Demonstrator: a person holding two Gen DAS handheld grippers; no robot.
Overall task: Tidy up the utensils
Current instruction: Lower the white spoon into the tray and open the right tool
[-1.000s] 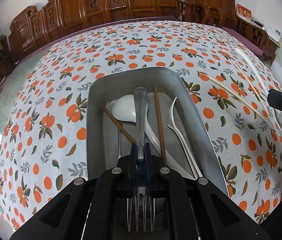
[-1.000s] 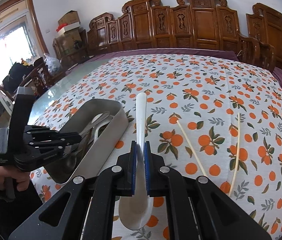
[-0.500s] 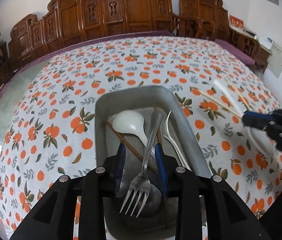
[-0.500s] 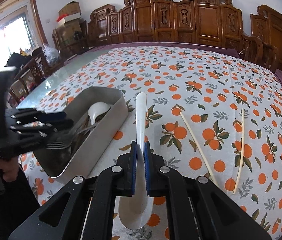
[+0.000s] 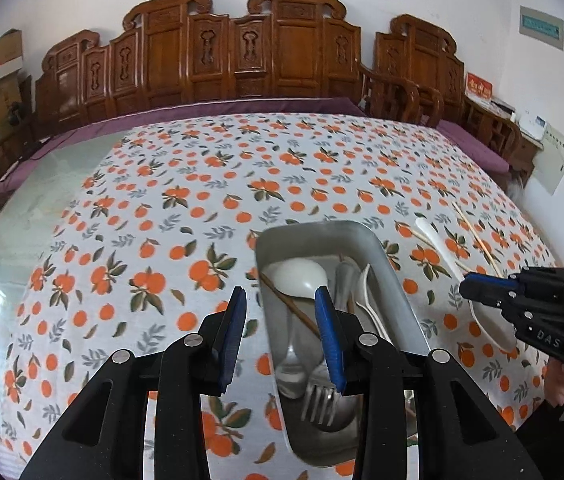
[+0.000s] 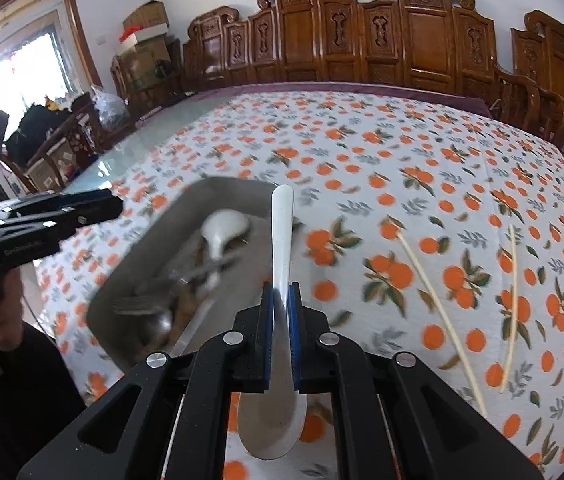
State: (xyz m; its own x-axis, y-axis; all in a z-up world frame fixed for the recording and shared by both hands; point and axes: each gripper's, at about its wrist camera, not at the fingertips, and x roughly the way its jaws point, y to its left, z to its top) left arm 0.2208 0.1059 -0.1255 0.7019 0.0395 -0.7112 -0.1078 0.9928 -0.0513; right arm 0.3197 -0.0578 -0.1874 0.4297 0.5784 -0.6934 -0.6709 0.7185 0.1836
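A metal tray (image 5: 394, 276) (image 6: 153, 240) on the orange-print tablecloth holds a white ladle (image 5: 298, 276), a metal fork (image 5: 322, 396), brown chopsticks and a white spoon. My left gripper (image 5: 279, 300) is open and empty, above the tray's left rim. My right gripper (image 6: 280, 294) is shut on a white spoon (image 6: 279, 240), bowl toward the camera, handle over the tray's right edge. It also shows in the left wrist view (image 5: 494, 284). Two pale chopsticks (image 6: 434, 292) (image 6: 514, 276) lie on the cloth to the right.
Carved wooden chairs (image 5: 249, 60) line the table's far side. A bare glass strip of table (image 5: 21, 200) runs along the left. The left gripper and the hand holding it show at the left of the right wrist view (image 6: 41, 220).
My left gripper has opened and dropped the fork into the tray, then pulled back and left. My right gripper has carried the white spoon left, over the tray's edge.
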